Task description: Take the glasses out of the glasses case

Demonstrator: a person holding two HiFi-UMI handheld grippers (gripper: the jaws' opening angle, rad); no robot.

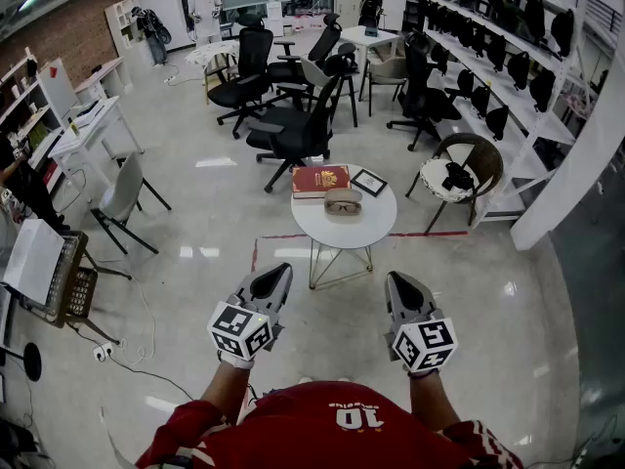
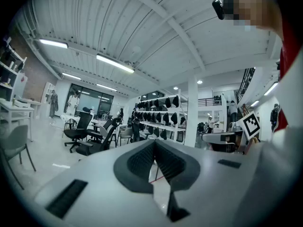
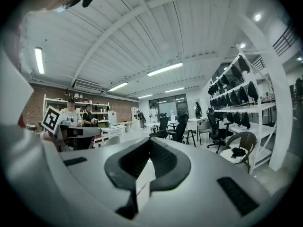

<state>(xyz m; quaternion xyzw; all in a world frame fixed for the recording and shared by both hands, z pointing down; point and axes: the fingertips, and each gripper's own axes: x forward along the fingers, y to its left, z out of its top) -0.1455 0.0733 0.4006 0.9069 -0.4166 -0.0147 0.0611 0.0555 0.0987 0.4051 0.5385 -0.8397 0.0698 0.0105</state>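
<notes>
Nearest, the left gripper (image 1: 276, 270) and right gripper (image 1: 397, 279) hang side by side, each with jaws pressed together on nothing. Well beyond them the glasses case (image 1: 343, 203) lies on the round white table (image 1: 322, 234), just before a red book (image 1: 320, 179) and a small picture frame (image 1: 368, 182). Arriving with jaws clenched could, I judge, shove the light case off the rim instead of gripping it.
</notes>
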